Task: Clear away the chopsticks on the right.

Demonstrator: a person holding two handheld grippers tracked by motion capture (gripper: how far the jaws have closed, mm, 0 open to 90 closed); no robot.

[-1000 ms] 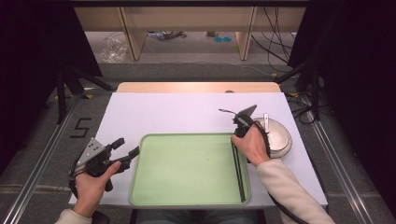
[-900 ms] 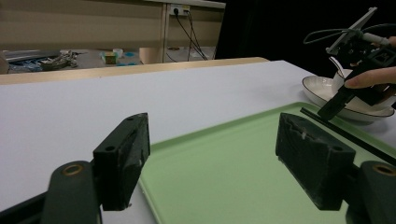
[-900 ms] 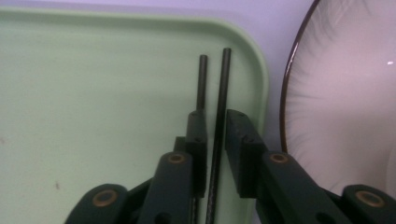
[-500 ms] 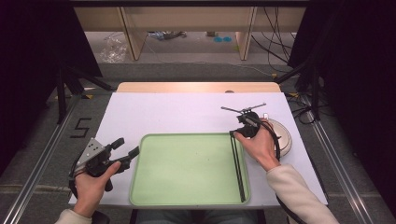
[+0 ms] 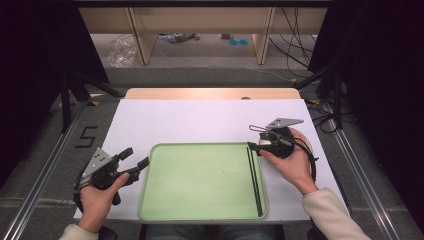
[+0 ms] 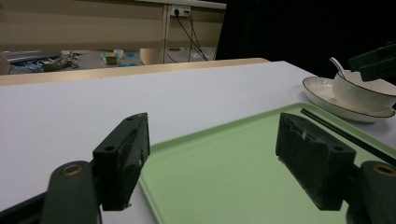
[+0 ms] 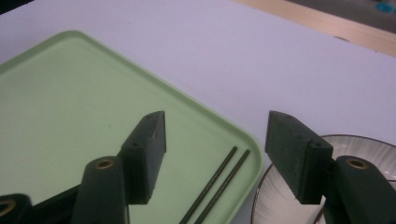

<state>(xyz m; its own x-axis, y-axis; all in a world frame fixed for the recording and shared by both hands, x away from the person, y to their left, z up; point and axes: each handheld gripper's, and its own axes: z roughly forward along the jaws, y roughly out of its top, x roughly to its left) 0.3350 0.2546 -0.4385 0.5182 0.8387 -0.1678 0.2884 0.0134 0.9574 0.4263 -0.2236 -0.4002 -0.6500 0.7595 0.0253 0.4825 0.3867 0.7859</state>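
A pale green tray lies at the near middle of the white table. Two black chopsticks rest side by side along its right edge. My right gripper hovers over the tray's far right corner; its jaws have just been opening and nothing sits between them. In the right gripper view the right gripper stands open above the chopsticks' far ends. My left gripper is open at the tray's left rim. In the left gripper view the left gripper has only the tray beyond it.
A white plate holding a bowl and a spoon stands just right of the tray, partly under my right hand. The plate's rim lies close to the right jaw. White tabletop stretches beyond the tray.
The right gripper's jaws have spread apart and the hand has lifted and drawn back toward the plate. The chopsticks stay on the tray. The left hand has kept still.
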